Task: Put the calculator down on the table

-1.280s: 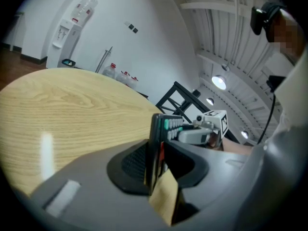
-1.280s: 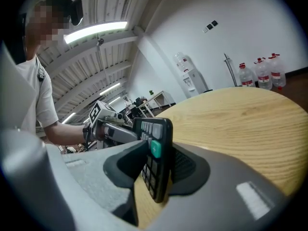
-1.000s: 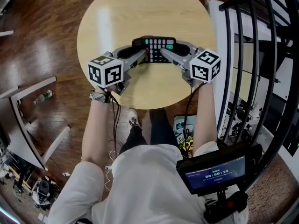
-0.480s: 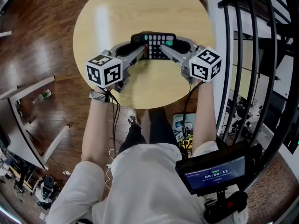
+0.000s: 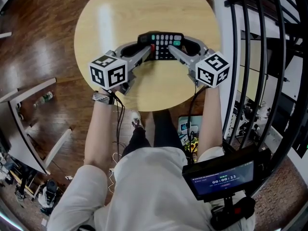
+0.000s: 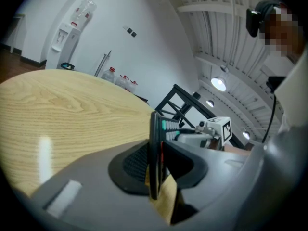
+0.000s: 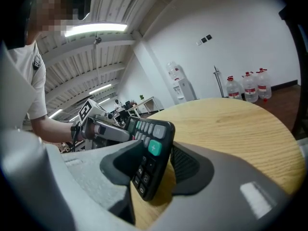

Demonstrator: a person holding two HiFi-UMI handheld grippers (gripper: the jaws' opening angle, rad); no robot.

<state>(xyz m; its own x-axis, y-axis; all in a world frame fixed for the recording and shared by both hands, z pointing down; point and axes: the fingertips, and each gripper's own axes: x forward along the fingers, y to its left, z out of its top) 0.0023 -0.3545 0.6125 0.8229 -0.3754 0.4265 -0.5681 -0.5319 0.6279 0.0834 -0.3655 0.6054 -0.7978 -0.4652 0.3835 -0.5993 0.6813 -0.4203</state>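
Note:
A black calculator (image 5: 161, 44) with green and grey keys hangs just above the round wooden table (image 5: 144, 8), between my two grippers. My left gripper (image 5: 147, 49) is shut on its left end; in the left gripper view the calculator (image 6: 154, 153) stands edge-on with both pads against it, and these jaws have just been closing. My right gripper (image 5: 180, 47) surrounds the right end. There the calculator (image 7: 151, 153) leans loosely between the jaws, which have just been opening, with a gap at the right pad.
A black metal railing (image 5: 260, 57) rises close to the table's right side. A white frame (image 5: 29, 129) and a bottle (image 5: 45, 100) are on the wooden floor at left. Water jugs (image 7: 245, 88) and a dispenser (image 7: 178, 83) line the far wall.
Both grippers and the calculator keep nearly the same spot over the table. The right gripper's fingers stand slightly wider round the calculator's end.

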